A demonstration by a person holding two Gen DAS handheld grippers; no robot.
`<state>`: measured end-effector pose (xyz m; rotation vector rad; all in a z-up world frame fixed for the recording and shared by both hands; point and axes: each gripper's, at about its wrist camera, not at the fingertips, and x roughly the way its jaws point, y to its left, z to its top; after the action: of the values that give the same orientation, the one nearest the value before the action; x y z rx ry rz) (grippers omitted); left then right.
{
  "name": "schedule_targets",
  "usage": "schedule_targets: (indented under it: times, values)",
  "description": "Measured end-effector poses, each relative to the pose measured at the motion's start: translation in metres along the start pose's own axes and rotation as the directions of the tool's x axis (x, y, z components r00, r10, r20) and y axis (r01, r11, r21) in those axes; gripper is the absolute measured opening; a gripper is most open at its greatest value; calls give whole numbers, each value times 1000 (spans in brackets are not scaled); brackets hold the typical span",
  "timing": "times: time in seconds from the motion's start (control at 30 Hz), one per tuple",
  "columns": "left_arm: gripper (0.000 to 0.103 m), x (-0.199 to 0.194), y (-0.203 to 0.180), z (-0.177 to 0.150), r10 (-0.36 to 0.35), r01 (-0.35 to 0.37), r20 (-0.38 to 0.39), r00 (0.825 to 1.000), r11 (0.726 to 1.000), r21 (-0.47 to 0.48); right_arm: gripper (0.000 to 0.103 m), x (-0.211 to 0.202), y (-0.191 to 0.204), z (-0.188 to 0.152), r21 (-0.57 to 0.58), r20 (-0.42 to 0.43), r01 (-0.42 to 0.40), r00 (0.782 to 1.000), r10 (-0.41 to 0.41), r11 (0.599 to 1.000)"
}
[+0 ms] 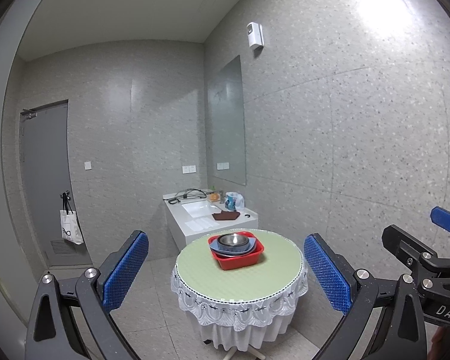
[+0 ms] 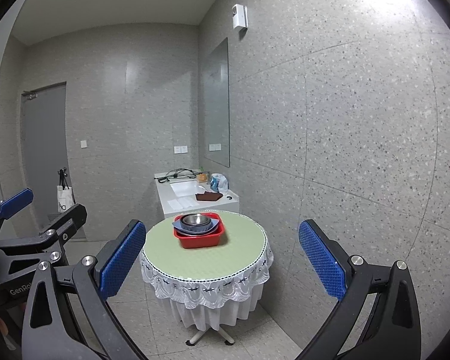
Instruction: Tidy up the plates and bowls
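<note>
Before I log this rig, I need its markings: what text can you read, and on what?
"DAS": on the right hand-held gripper body, cut off by the frame edge.
"GenRo": on the left hand-held gripper body, cut off.
Tote bag on the door: dark print, too blurred to read.
</note>
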<state>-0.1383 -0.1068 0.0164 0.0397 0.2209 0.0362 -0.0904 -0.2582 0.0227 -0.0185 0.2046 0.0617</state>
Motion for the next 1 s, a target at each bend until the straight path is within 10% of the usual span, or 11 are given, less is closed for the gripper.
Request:
schedule_targets:
  times: [1.0]
  values:
    - [102, 13, -12, -2, -11, 11, -6, 1000, 1000, 8, 103, 5, -9, 1, 9, -1, 33, 999, -33, 999]
